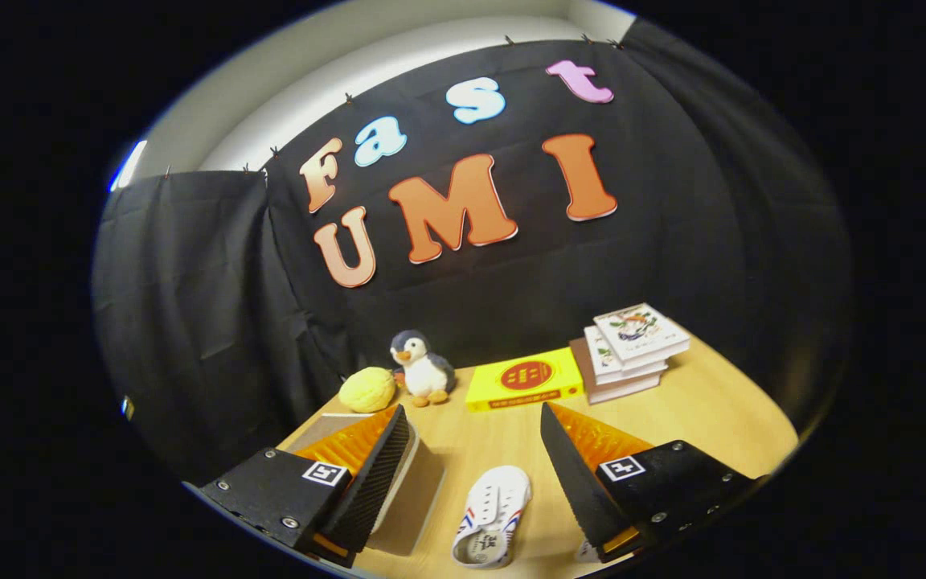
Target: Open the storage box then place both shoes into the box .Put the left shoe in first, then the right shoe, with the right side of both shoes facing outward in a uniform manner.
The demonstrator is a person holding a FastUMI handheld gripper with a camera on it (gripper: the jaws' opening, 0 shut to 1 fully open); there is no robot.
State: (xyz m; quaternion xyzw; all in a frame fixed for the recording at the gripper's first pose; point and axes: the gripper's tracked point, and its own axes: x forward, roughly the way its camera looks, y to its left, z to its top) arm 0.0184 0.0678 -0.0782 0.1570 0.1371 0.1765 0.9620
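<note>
A white shoe point(493, 515) with red and blue stripes lies on the wooden table point(720, 426), below and between my two fingers, its opening facing up. My gripper point(472, 412) is held above the table and is open, with a wide gap and nothing between the fingers. A grey-brown storage box point(419, 492) stands by the left finger, which hides much of it; I cannot tell whether its lid is up. A small white edge point(586, 552) peeks out under the right finger, possibly the second shoe.
Along the back of the table, by the black cloth wall, stand a yellow round plush point(367, 389), a penguin toy point(423, 370), a flat yellow box point(524, 379) and a stack of books point(628, 350). Bare wood lies between them and the shoe.
</note>
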